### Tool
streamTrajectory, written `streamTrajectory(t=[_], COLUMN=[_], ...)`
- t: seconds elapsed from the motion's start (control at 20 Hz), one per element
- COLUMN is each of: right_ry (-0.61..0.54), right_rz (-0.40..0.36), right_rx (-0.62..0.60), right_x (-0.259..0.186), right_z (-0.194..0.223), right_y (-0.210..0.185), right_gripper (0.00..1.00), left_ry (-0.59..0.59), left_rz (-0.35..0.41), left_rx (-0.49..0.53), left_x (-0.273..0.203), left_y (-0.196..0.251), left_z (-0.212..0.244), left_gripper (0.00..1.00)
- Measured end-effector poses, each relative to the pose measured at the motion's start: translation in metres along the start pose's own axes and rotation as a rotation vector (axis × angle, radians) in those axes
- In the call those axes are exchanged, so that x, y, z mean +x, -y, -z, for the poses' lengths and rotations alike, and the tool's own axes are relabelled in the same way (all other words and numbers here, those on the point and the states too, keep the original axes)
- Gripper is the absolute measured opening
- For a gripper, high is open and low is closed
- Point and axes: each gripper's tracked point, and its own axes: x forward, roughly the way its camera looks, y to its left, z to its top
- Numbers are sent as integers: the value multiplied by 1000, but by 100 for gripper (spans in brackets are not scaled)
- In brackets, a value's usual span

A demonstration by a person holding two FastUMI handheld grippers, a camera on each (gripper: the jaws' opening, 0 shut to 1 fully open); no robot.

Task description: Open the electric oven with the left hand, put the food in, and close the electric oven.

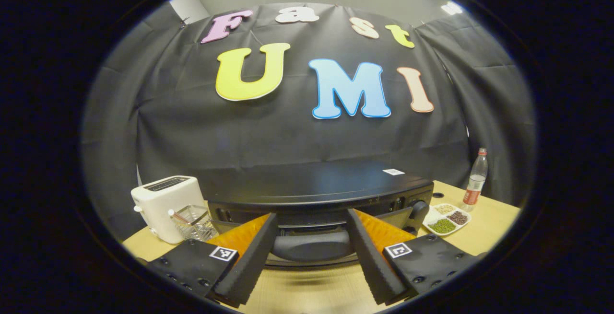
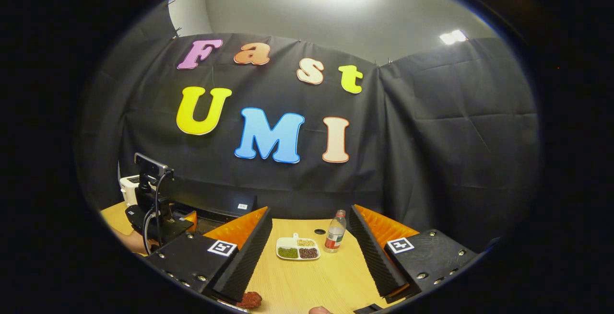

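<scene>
**Left gripper at the oven handle**

The black electric oven (image 1: 316, 187) stands on the wooden table (image 1: 484, 230), its handle (image 1: 312, 246) lying between the spread fingers of the left gripper (image 1: 312, 256), which is wide open and grips nothing. Left of the oven sits a white toaster (image 1: 165, 206); right of it, a divided dish (image 1: 448, 219) and a bottle (image 1: 475, 180). The right gripper (image 2: 307, 256) is wide open, empty, over the table right of the oven, a reddish food piece (image 2: 249, 299) just by its near finger.

Oven (image 1: 316, 194) front mostly hidden behind the left gripper (image 1: 312, 247) – reddish food (image 2: 249, 299) cut off by the picture's edge
</scene>
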Motion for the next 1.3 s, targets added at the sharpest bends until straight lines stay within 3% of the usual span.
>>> streamTrajectory(t=[0.4,0.45,0.9,1.15,1.25,1.3], right_ry=[14,9,-9,-20,-30,-34], right_rz=[-32,-38,-50,-61,-68,-70], right_rx=[33,36,52,61,59,58], right_x=[-8,-9,-15,-17,-18,-19], right_z=[-1,1,8,11,13,15], right_y=[2,2,16,24,27,29], right_gripper=[98,98,98,98,98,98], left_ry=[-54,-60,-122,-186,-200,-208], left_rz=[-8,-10,-21,-32,-43,-48], left_rx=[19,24,46,54,47,40], left_x=[-34,-37,-65,-81,-86,-88], left_y=[5,6,12,16,16,15], left_z=[23,25,58,90,99,103], left_gripper=[96,91,100,96,100,96])
